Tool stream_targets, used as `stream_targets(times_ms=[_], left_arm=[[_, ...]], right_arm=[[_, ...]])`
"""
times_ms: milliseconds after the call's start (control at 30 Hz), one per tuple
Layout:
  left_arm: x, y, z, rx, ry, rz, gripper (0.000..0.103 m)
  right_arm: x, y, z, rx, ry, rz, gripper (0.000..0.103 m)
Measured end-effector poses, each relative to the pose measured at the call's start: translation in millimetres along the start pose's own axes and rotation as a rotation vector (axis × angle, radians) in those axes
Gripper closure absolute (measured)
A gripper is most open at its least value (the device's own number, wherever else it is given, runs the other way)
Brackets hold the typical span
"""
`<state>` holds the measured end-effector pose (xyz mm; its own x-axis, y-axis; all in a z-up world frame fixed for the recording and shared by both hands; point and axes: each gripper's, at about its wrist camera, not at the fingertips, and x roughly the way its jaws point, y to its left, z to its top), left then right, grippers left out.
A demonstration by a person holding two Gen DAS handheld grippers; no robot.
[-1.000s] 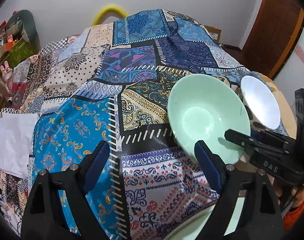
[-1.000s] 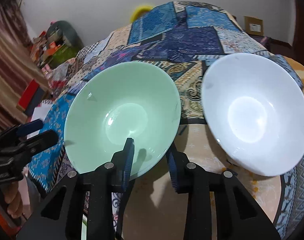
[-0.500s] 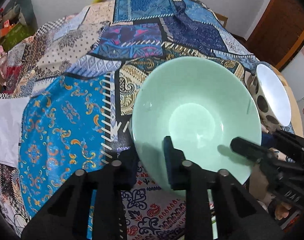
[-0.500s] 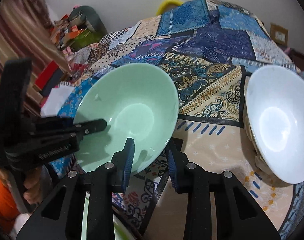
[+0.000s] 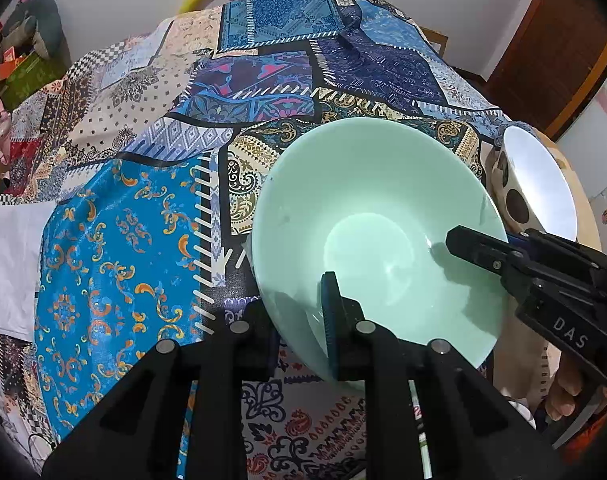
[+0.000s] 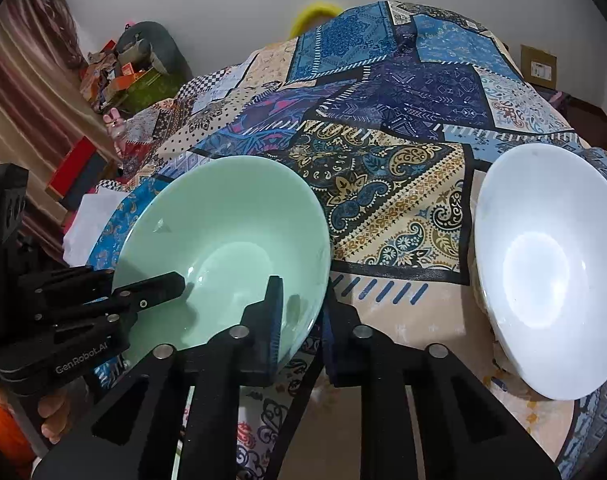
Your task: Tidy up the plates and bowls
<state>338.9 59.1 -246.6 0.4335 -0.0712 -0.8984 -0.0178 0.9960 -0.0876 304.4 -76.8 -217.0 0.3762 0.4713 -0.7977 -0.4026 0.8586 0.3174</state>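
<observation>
At the left of the patchwork-covered counter (image 5: 115, 240), the left hand-held gripper (image 5: 299, 320) is clamped on the near rim of the green bowl (image 5: 375, 236), one finger inside, one outside. The bowl is tilted, between both tools. The right hand-held gripper (image 6: 301, 316) pinches the same bowl's rim on its other side. Farther right, apart from it, sits a white bowl (image 6: 543, 268).

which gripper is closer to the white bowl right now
Right. The right gripper is clamped on the green bowl's rim nearest the white bowl; the left gripper grips the opposite rim.
</observation>
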Motion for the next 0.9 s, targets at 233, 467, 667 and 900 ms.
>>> stream_targets(times_ms=[233,467,667,900], left_arm=[[-19,-10,-7,0.02,-0.023,0.007,0.085],[-61,-20,-20,0.028,-0.077,0.002,0.085],[-98,-28,-36,0.039,-0.118,-0.001,0.085],[-136,-32,-61,0.057,-0.149,0.009,0.085]], right_arm=[[-19,4,-7,-0.001,-0.021,-0.012,0.088],[-53,16,-14,0.005,-0.07,-0.006,0.088],[-86,31,-25,0.014,-0.119,-0.001,0.088],[-112,49,-41,0.004,-0.144,0.002,0.088]])
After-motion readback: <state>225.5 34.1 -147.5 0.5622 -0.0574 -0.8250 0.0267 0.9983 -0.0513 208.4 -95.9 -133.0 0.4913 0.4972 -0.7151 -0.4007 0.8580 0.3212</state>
